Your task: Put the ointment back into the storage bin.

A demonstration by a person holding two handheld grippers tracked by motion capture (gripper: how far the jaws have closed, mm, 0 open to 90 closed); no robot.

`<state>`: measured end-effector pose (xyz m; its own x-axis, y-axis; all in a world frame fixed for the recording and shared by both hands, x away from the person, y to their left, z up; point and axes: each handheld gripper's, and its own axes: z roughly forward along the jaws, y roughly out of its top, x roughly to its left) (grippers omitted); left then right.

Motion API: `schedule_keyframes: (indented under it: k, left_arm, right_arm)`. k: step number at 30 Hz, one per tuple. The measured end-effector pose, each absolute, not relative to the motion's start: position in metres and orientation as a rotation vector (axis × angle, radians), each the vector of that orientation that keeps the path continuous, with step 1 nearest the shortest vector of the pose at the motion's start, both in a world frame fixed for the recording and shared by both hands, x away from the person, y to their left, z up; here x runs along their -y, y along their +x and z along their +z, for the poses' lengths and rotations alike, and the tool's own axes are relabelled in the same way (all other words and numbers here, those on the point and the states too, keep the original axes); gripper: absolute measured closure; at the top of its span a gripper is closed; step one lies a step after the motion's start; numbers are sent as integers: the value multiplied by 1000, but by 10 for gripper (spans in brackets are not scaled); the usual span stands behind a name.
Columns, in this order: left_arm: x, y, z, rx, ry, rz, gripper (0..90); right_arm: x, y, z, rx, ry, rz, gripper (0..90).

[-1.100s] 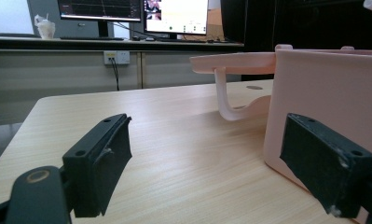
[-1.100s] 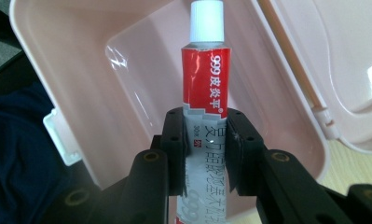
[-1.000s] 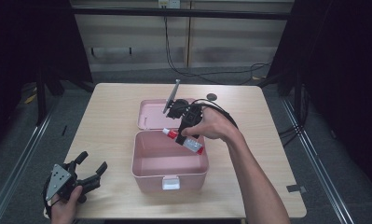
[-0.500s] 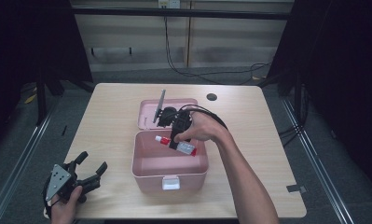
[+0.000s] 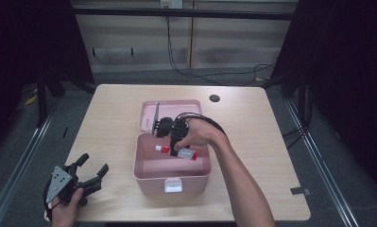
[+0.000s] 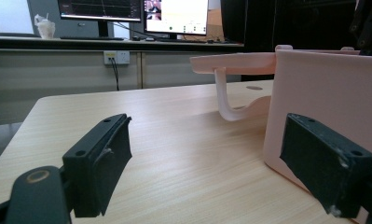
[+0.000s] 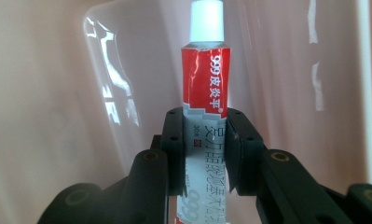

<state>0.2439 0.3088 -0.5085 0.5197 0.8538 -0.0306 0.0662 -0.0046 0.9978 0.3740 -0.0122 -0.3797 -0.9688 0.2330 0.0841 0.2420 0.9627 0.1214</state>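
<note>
The red-and-white tube is clamped between the jaws of the right gripper, gripped across its lower grey-white half, with the white cap pointing away from the camera. From the high view, the right gripper is seen lowered over the open pink box, and the tube is held inside the box, near its back wall, cap toward the table's left edge. The glossy pink inner wall is seen right behind the tube in the right gripper view. The box's lid is laid open flat behind it, toward the table's far edge. The box sits around the middle of the table. Over at the near left corner, the left gripper is held low with its jaws spread wide and nothing between them; in the left gripper view, the box's side wall is seen just beside one jaw
</note>
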Motion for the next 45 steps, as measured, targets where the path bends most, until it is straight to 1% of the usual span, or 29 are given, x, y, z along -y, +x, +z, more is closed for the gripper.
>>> schedule_keyframes:
  k: [10,37,45]
  left_arm:
    - [-309,243,-508,-844,1458,758,159]
    - [-309,242,-509,-828,1468,759,159]
    - [-308,242,-509,-829,1460,752,159]
  right_arm:
    - [6,379,-393,3063,-312,-193,719]
    - [-8,376,-430,3129,-76,-116,716]
    - [-11,376,-440,3134,-70,-88,716]
